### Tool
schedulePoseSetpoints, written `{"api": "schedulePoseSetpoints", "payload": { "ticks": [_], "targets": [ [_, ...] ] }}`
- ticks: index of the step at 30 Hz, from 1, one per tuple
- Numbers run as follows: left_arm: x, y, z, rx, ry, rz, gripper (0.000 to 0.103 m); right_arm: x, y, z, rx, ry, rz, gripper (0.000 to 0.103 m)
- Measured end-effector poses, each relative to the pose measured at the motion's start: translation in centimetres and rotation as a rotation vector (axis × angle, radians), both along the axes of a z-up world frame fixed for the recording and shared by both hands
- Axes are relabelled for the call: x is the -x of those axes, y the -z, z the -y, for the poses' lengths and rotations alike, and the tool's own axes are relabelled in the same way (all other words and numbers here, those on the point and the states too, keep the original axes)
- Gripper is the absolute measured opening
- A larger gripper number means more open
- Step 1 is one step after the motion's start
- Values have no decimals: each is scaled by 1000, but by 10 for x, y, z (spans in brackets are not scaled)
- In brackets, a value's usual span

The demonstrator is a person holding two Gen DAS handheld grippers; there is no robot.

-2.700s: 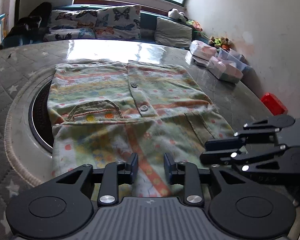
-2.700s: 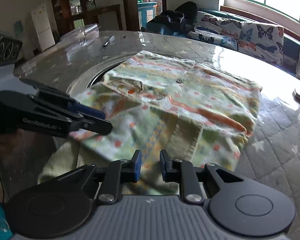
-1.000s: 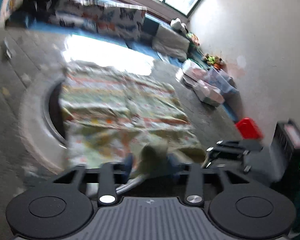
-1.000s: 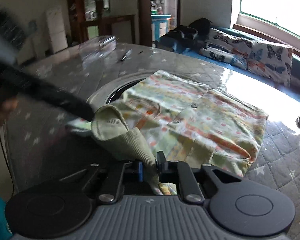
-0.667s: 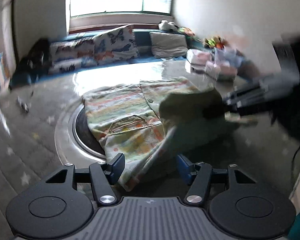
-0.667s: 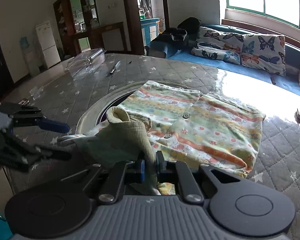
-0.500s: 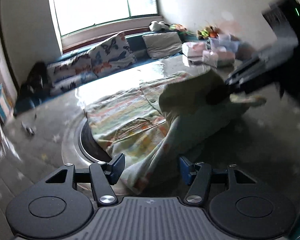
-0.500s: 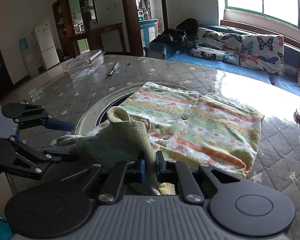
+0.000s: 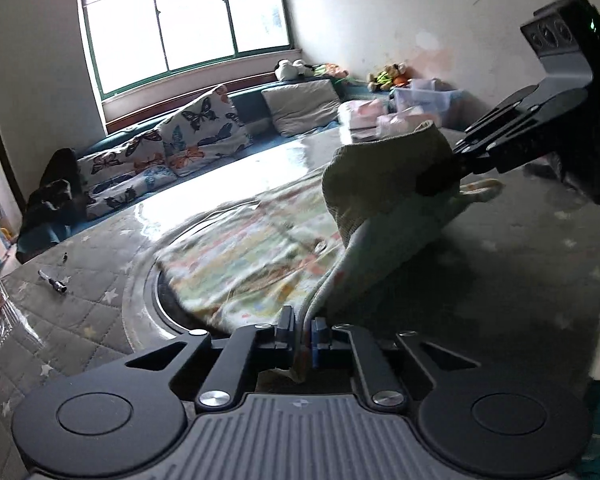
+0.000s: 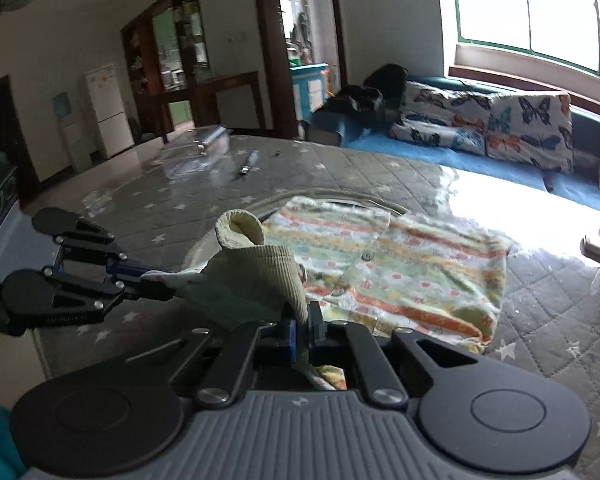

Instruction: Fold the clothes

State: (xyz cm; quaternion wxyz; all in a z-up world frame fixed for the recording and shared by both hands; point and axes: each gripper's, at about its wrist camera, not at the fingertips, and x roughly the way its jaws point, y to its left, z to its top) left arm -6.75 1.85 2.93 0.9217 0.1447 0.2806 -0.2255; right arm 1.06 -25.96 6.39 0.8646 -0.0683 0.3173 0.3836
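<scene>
A patterned green, orange and yellow garment [image 9: 244, 264] lies on the grey quilted table [image 9: 80, 316]; it also shows in the right wrist view [image 10: 412, 276]. Its near ribbed hem [image 10: 260, 276] is lifted off the table. My left gripper [image 9: 302, 340] is shut on one corner of the hem. My right gripper [image 10: 304, 332] is shut on the other corner, and shows from the side in the left wrist view [image 9: 452, 168]. The left gripper shows in the right wrist view [image 10: 156, 284] holding the cloth taut.
A round glass turntable [image 9: 148, 292] sits under the garment. A pen [image 9: 54, 282] lies at the table's left. Plastic boxes [image 9: 420, 98] stand at the far right. Butterfly cushions [image 10: 488, 120] line the window bench. A clear plastic tray [image 10: 208, 140] sits far left.
The left gripper, open half a second ago, has closed on the hem corner. Both grippers have lifted the hem higher off the table.
</scene>
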Motion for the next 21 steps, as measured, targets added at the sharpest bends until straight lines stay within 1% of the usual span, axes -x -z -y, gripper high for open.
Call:
{"api": "schedulePoseSetpoints", "payload": {
  "ticks": [5,7,9,12,15,19,21],
  "targets": [
    [35,-21,-4,60,40,-43,8,34,-18,13,6,-73,4,4],
    [40,-25,-8,100,20,-71,8,37,-21,11,17,-94,6,4],
    [37,-26,-14,132,-7,-95,8,35,-24,7,26,-110,11,4],
    [22,-28,-21,177,-53,-107,8,19,-30,-3,34,-111,31,4],
    [2,-34,-29,228,-92,-106,8,-13,-40,-17,36,-103,46,4],
    [-38,-42,-41,258,-137,-91,8,-62,-44,-39,62,-95,58,4],
    [-65,-40,-46,269,-174,-108,8,-88,-39,-52,79,-87,49,4]
  ]
}}
